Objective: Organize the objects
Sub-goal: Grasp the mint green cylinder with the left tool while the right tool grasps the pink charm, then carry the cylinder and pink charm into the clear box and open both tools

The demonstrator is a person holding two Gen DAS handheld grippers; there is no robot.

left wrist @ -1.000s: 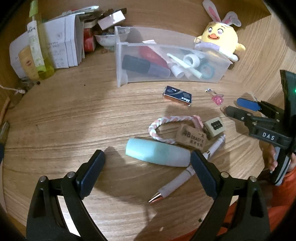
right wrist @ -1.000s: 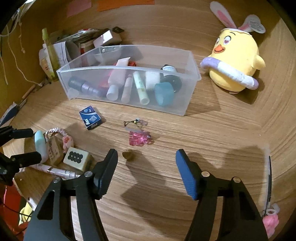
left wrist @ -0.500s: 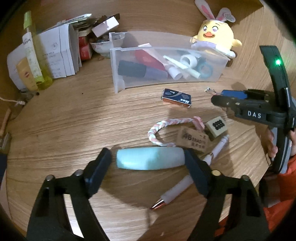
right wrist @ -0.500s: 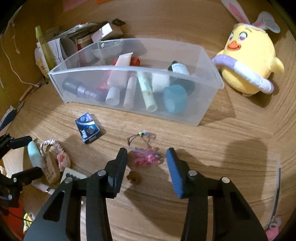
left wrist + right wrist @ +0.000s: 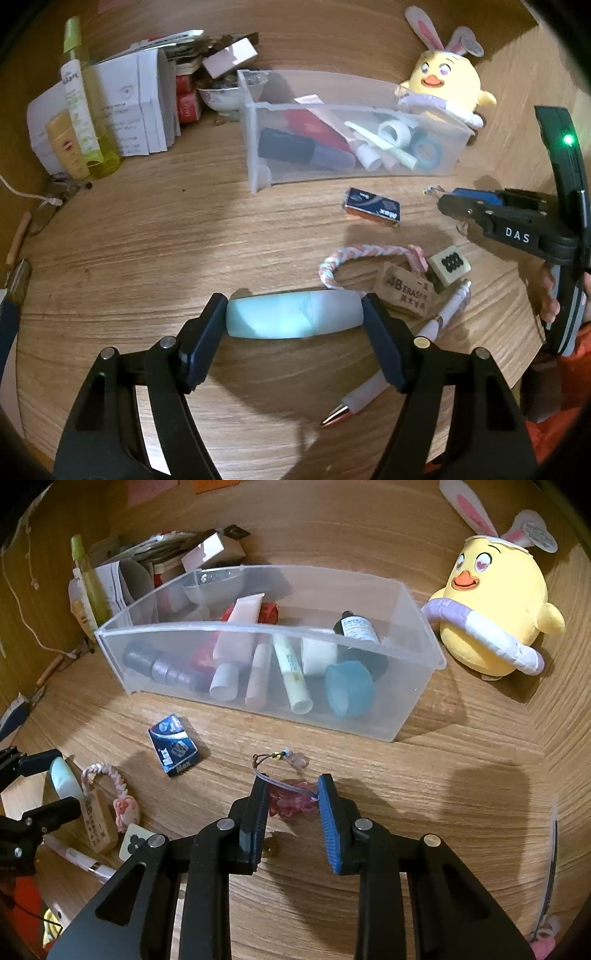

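Note:
My left gripper (image 5: 293,325) is shut end to end on a pale blue tube (image 5: 293,314) lying on the wooden table. My right gripper (image 5: 291,805) has closed in around a pink charm on a cord (image 5: 290,802); the pads touch its sides. A clear plastic bin (image 5: 406,716) with tubes, bottles and tape rolls stands beyond; it also shows in the left wrist view (image 5: 255,155). Loose on the table are a blue staple box (image 5: 173,751), a braided rope keychain with a wooden tag (image 5: 406,291), a white tile (image 5: 448,264) and a pink pen (image 5: 369,393).
A yellow chick plush (image 5: 495,620) sits right of the bin. Paper boxes, a green spray bottle (image 5: 79,107) and a bowl (image 5: 221,99) stand at the back left. A small brown bit (image 5: 271,849) lies by my right gripper's left finger.
My left gripper moved forward and closed on the pale blue tube. My right gripper moved forward and narrowed around the pink charm.

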